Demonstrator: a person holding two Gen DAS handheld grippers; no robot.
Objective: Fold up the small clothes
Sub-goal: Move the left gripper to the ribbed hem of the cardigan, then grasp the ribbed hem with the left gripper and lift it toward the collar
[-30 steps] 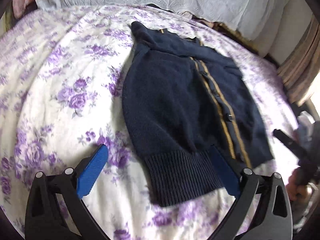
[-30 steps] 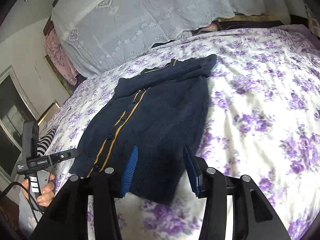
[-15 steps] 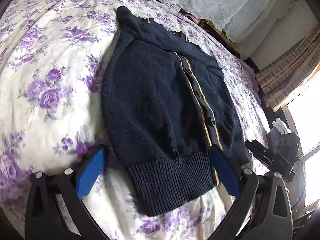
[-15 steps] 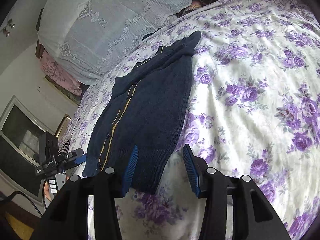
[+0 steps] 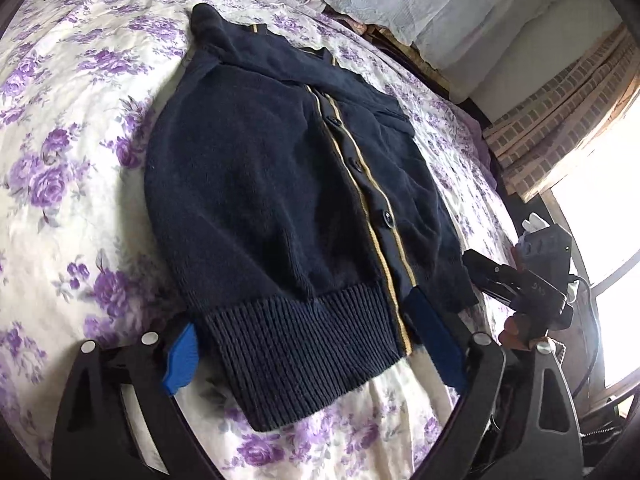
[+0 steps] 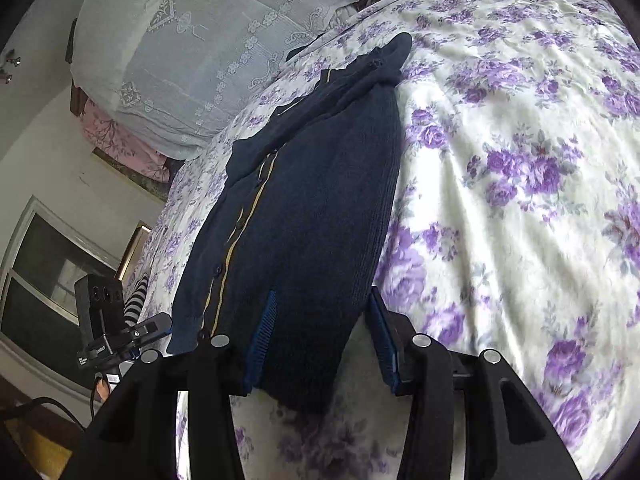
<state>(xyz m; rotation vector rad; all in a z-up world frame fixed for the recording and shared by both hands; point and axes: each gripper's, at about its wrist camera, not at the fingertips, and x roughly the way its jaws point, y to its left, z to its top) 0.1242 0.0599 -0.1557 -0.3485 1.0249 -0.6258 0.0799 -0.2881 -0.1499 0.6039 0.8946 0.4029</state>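
- Left gripper jaws, just narrowing, straddle the cardigan hem unclenched.
- Right gripper likewise released (only here: a pillow).
- Hem contact unclear.

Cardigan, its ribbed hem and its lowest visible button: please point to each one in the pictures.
cardigan (image 5: 248, 184): left wrist view, on the plain navy knit of the body.
ribbed hem (image 5: 304, 344): left wrist view, middle of the ribbing.
lowest visible button (image 5: 387, 216): left wrist view, on the button's face.
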